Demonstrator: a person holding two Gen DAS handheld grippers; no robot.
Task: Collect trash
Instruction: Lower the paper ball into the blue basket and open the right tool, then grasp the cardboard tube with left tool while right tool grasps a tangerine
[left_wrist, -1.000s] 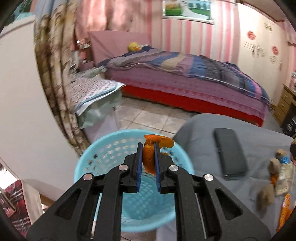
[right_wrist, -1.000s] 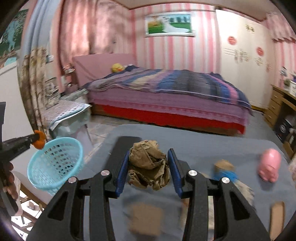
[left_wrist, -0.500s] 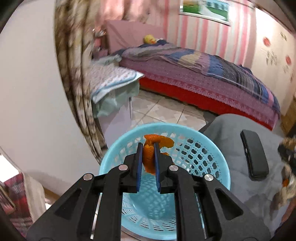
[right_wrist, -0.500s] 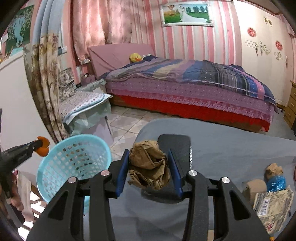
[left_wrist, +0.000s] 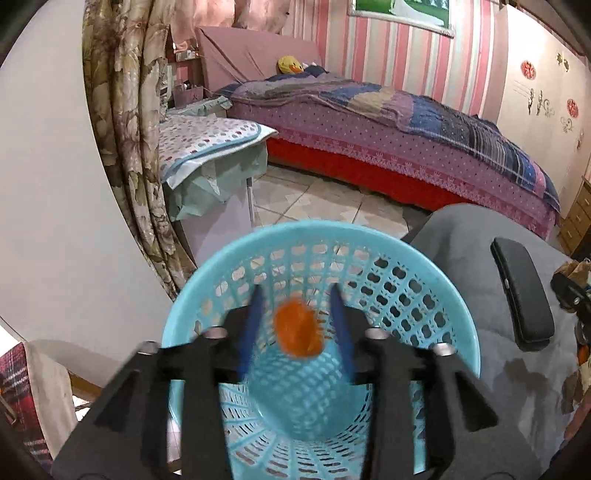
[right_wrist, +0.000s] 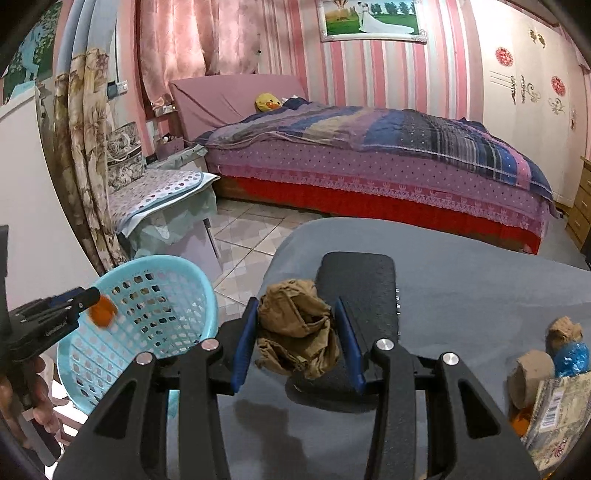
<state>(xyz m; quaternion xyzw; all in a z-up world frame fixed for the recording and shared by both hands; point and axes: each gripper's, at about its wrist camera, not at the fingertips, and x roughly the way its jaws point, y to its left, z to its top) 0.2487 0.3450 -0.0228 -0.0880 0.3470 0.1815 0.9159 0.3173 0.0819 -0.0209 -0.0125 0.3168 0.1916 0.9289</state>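
Observation:
My left gripper (left_wrist: 297, 325) is open over the light blue basket (left_wrist: 439, 295). An orange peel (left_wrist: 298, 334) is loose between its fingers, blurred, falling into the basket. From the right wrist view the left gripper (right_wrist: 86, 299) sits at the basket (right_wrist: 177, 295) rim with the peel (right_wrist: 102, 314) just below it. My right gripper (right_wrist: 295, 328) is shut on a crumpled brown paper wad (right_wrist: 295, 325) above the grey table (right_wrist: 480, 295), to the right of the basket.
A black flat case (right_wrist: 364, 284) lies on the table under the right gripper. More trash lies at the table's right: brown wads (right_wrist: 530, 376), a blue wrapper (right_wrist: 570, 352), a printed packet (right_wrist: 554, 410). A bed (right_wrist: 369, 166), a covered side table (right_wrist: 166, 206) and a curtain (right_wrist: 81, 147) stand beyond.
My left gripper has opened and the orange peel has dropped from it toward the basket. My right gripper carried the paper wad leftward, closer to the basket.

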